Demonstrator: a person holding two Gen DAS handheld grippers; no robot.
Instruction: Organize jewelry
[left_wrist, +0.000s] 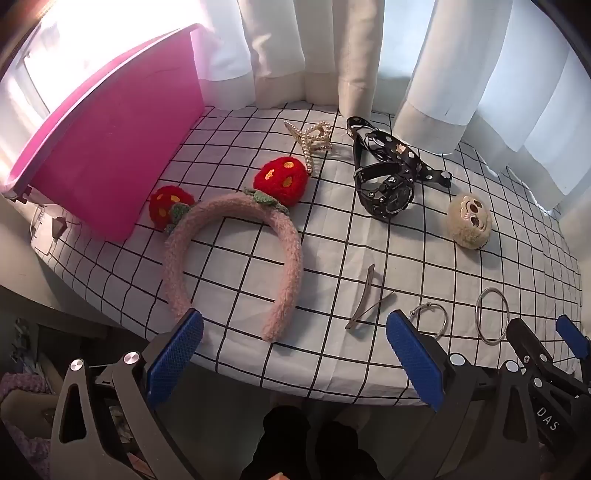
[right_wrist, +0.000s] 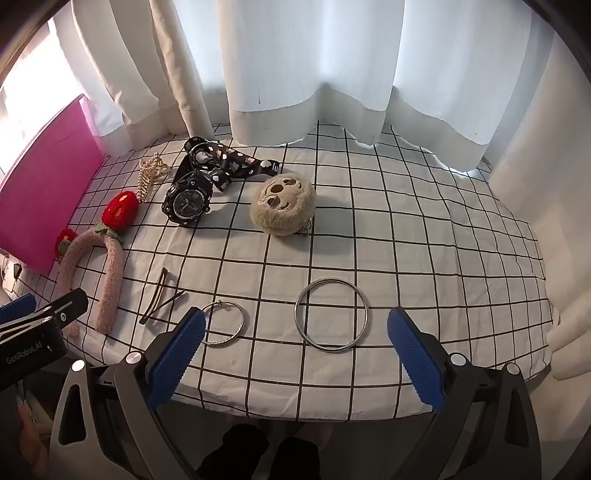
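On the checked tablecloth lie a pink fuzzy headband with red strawberries, a pearl hair claw, a black watch, a black patterned strap, a beige plush face clip, a thin metal hair clip, a small silver bangle and a large silver ring bangle. My left gripper is open and empty at the front edge, near the headband's ends. My right gripper is open and empty, just in front of the two bangles.
A pink storage box stands tilted at the table's left edge. White curtains hang along the back. The table's front edge drops off just under the grippers. The right gripper shows in the left wrist view.
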